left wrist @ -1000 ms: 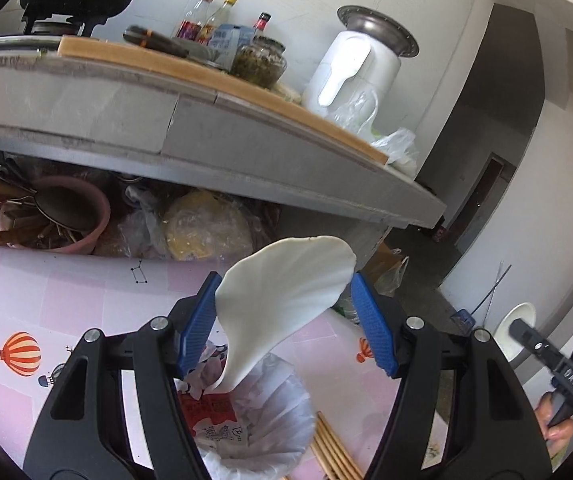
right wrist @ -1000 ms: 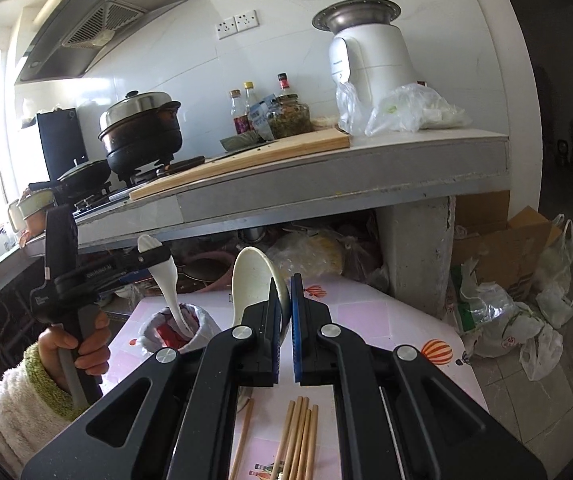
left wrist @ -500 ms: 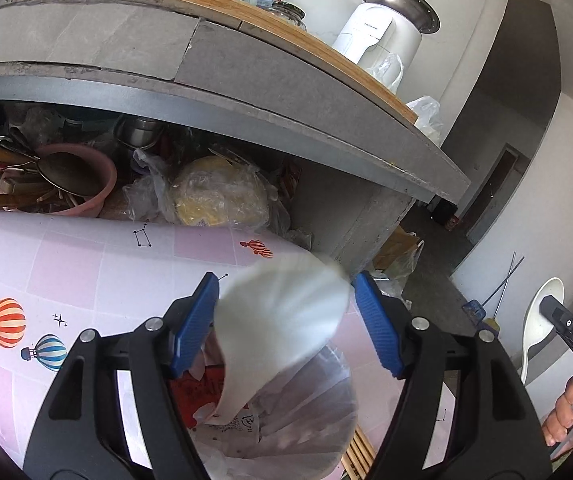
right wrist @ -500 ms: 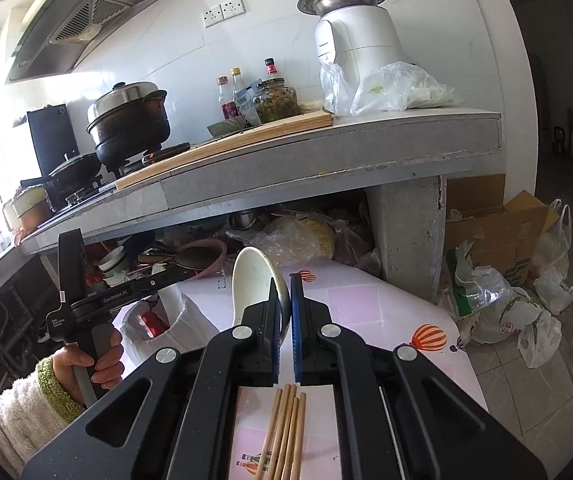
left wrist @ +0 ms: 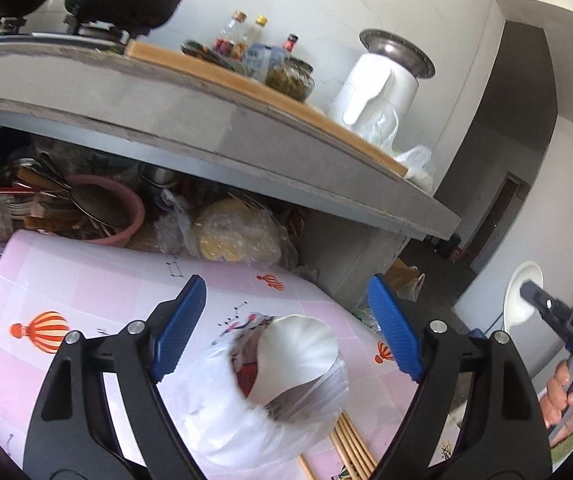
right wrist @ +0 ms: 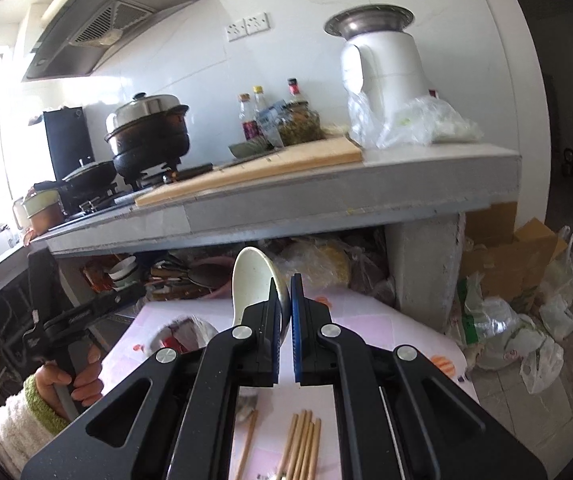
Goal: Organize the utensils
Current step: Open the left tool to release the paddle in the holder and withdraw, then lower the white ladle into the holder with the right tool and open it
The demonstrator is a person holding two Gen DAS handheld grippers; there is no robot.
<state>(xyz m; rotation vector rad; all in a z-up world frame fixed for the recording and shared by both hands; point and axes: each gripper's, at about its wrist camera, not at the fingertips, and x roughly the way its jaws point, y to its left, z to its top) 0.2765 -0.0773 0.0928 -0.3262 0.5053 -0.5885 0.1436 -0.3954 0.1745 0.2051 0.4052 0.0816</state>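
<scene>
My left gripper [left wrist: 286,286] hangs over a cup lined with a white plastic bag [left wrist: 246,420], and its jaws are opening. A white spoon [left wrist: 298,344] stands in that cup, bowl up, and neither blue pad touches it. My right gripper [right wrist: 286,288] is shut on a cream spoon [right wrist: 254,276] whose bowl sticks up past the fingers. Wooden chopsticks [right wrist: 302,440] lie on the pink tablecloth [left wrist: 66,288] under the right gripper. The left wrist view shows the right gripper [left wrist: 558,320] and its spoon [left wrist: 522,292] at the far right. The bagged cup [right wrist: 182,332] is blurred in the right wrist view.
A concrete counter [right wrist: 326,208] juts out above the table's far side, carrying a cutting board [right wrist: 254,168], pots, bottles and a white appliance [right wrist: 382,64]. Beneath it sit a pink basin [left wrist: 118,216] of utensils and bagged food. Boxes and plastic bags [right wrist: 526,312] crowd the floor on the right.
The left jaws spread wider and let go of the white spoon, which dropped into the bagged cup. The left gripper drew back. The right gripper kept its hold on the cream spoon.
</scene>
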